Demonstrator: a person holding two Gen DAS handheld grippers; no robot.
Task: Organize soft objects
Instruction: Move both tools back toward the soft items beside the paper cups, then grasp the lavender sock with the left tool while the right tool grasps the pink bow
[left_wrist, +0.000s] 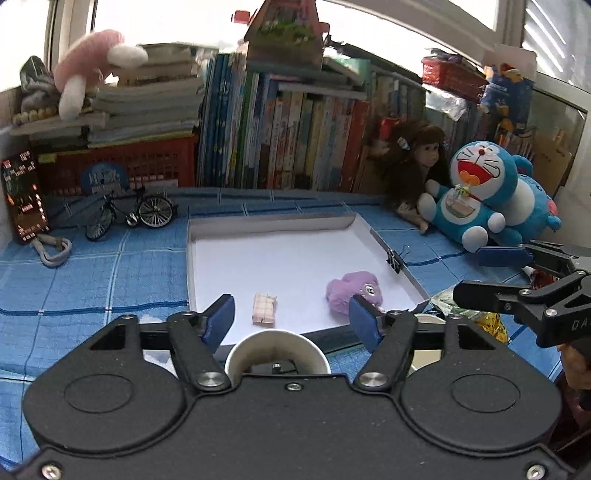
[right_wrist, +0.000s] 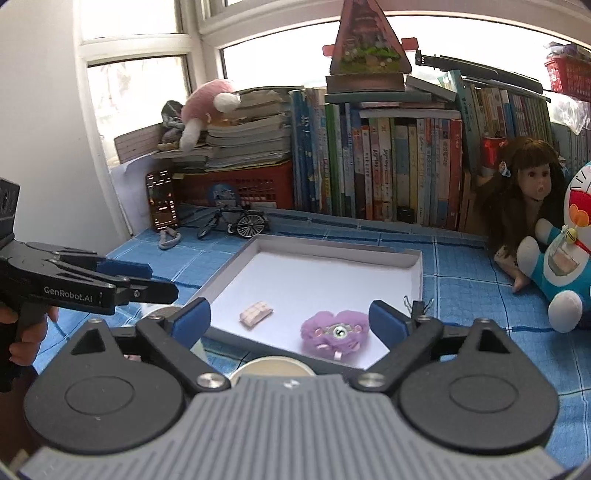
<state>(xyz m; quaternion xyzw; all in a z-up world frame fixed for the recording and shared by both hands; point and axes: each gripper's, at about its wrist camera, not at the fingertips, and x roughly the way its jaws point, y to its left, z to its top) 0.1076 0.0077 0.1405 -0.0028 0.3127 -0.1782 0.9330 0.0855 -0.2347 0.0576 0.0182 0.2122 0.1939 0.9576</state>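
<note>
Blue checked cloth (right_wrist: 461, 280) covers the table, with a shallow white tray (right_wrist: 236, 267) lying open in the middle of it. Inside the tray, toward its near edge, lie the two soft things: a fluffy purple heart (right_wrist: 334, 332) with a small round charm on its front, and to its left, apart from it, a small pale checked cushion (right_wrist: 255, 313).

Both grippers hang short of the tray with nothing between their blue pads. The left gripper (left_wrist: 291, 319) has its jaws spread, and the right gripper (right_wrist: 290, 319) has its jaws spread wider still.

In the left wrist view one blue pad covers the near edge of the heart, and a binder clip (left_wrist: 396, 258) sits on the tray's right wall. A paper cup (left_wrist: 277, 352) stands below the left gripper, its lower half hidden by the gripper body. Another cup rim (right_wrist: 271, 365) in the right wrist view is mostly hidden likewise.

The left gripper's side reads "GenRobot.AI" in the right wrist view; fingers (right_wrist: 26, 343) of the hand holding it show at the frame's left edge.

Behind the tray stand a row of books (right_wrist: 388, 170), their spine lettering too blurred to read, a model bicycle (right_wrist: 236, 221), a doll (right_wrist: 532, 192) and a blue cat plush (left_wrist: 476, 192), cut off in the right wrist view.
</note>
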